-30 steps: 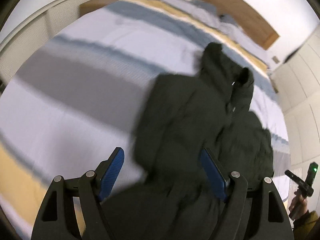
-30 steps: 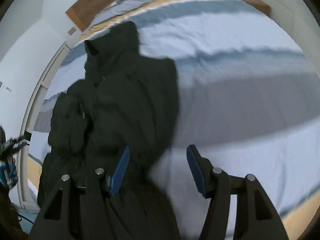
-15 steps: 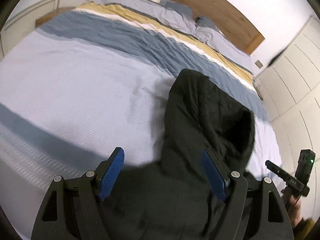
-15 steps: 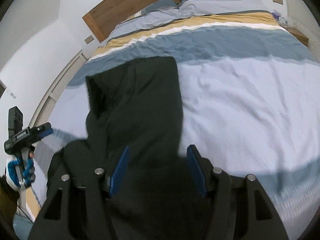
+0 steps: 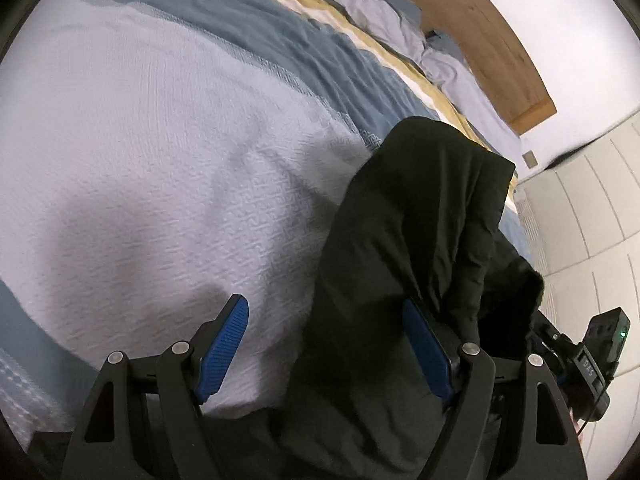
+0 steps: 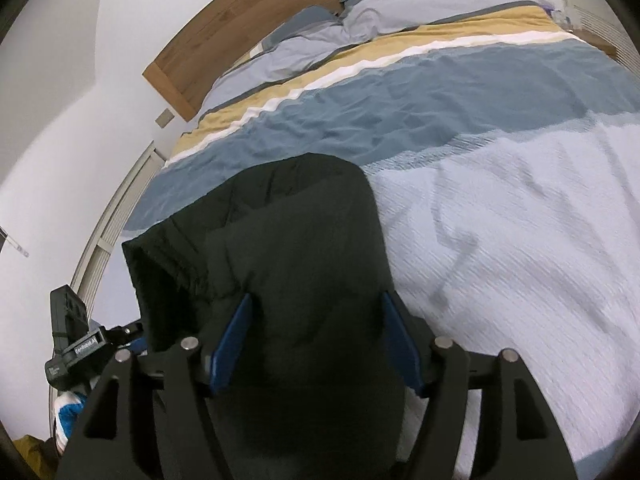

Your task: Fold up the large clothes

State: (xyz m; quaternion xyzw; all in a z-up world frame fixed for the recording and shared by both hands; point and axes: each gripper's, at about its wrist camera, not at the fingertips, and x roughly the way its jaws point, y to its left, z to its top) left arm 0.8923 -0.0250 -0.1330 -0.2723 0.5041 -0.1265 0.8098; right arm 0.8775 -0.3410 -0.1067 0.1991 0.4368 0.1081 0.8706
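A large dark green hooded puffer jacket (image 5: pixel 404 240) lies on the bed, hood end toward the headboard. It also fills the lower middle of the right wrist view (image 6: pixel 296 256). My left gripper (image 5: pixel 326 348) is open, low over the jacket's left edge, with the left blue pad over bare bedspread and the right pad against the fabric. My right gripper (image 6: pixel 316 340) is open, with jacket fabric between its two blue pads. The jacket's lower part is hidden under both grippers.
The bed (image 6: pixel 500 220) has a white, blue, yellow and grey striped cover, pillows (image 6: pixel 320 44) and a wooden headboard (image 6: pixel 280 12) at the far end. White wardrobe panels (image 5: pixel 592 208) stand to the jacket's side. Each view shows the other gripper at its edge (image 5: pixel 584 364) (image 6: pixel 76 344).
Both grippers have moved forward along the jacket toward its hood and dropped closer to it. The hood now fills the middle of both views. Both jaws stay open.
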